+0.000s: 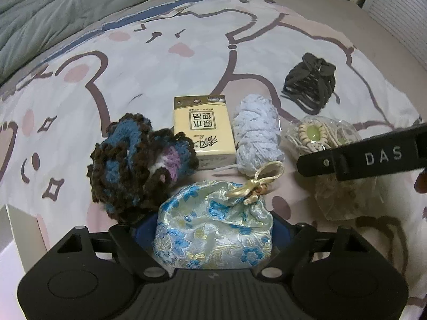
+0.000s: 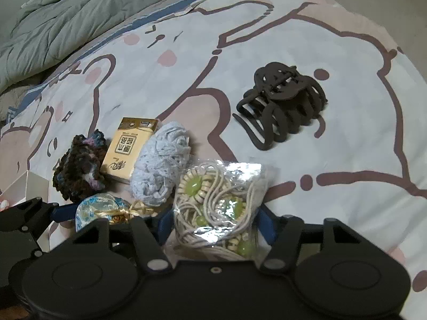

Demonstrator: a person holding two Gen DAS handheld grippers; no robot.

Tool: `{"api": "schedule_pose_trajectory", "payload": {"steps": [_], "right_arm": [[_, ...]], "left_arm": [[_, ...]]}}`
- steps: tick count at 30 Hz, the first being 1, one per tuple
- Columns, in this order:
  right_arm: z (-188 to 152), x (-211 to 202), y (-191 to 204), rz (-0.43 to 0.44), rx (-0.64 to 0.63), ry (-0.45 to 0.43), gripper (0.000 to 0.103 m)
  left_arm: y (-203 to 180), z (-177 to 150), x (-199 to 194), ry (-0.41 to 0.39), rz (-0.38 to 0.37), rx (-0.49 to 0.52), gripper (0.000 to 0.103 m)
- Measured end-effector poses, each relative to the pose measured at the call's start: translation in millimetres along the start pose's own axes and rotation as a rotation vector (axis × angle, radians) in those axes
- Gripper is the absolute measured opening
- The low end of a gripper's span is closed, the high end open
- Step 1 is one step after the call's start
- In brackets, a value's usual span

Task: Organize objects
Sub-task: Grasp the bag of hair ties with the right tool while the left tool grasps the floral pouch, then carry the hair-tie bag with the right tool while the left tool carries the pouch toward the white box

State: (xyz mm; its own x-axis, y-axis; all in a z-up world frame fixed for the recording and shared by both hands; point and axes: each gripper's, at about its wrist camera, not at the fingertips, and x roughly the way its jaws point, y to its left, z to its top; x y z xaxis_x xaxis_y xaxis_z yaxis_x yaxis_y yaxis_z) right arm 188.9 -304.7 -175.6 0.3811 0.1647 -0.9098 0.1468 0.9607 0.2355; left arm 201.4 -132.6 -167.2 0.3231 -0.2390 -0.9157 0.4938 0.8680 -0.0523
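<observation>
My left gripper (image 1: 213, 234) is shut on a blue floral silk pouch (image 1: 213, 229) with a gold tie, low on the bed. My right gripper (image 2: 216, 226) is shut on a clear plastic bag of cord and green beads (image 2: 213, 200); the bag also shows in the left wrist view (image 1: 317, 136). Beyond lie a brown-blue crocheted piece (image 1: 133, 162), a yellow tissue pack (image 1: 204, 130), a pale blue yarn skein (image 1: 256, 138) and a dark hair claw clip (image 2: 283, 104).
The bedsheet (image 1: 133, 61) has a cartoon bear print. A grey-green quilt (image 1: 53, 13) is bunched at the far left. A white box edge (image 1: 21, 226) stands at the left. The pouch shows in the right wrist view (image 2: 98, 208).
</observation>
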Motion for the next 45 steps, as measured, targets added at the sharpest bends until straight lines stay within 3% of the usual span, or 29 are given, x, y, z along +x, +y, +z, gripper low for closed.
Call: {"api": "schedule_pose_trajectory", "payload": {"steps": [18, 29, 45], "right_arm": [[2, -59, 9, 0.017, -0.056, -0.15, 0.059], [-2, -97, 29, 0.017, -0.148, -0.267, 0.059], [-11, -107, 63, 0.018, -0.233, -0.305, 0.059]], "left_arm": [[11, -5, -76, -0.178, 0.002, -0.124, 0.084], [28, -17, -121, -0.28, 0.043, -0.18, 0.084], [65, -35, -158, -0.366, 0.081, -0.297, 0.084]]}}
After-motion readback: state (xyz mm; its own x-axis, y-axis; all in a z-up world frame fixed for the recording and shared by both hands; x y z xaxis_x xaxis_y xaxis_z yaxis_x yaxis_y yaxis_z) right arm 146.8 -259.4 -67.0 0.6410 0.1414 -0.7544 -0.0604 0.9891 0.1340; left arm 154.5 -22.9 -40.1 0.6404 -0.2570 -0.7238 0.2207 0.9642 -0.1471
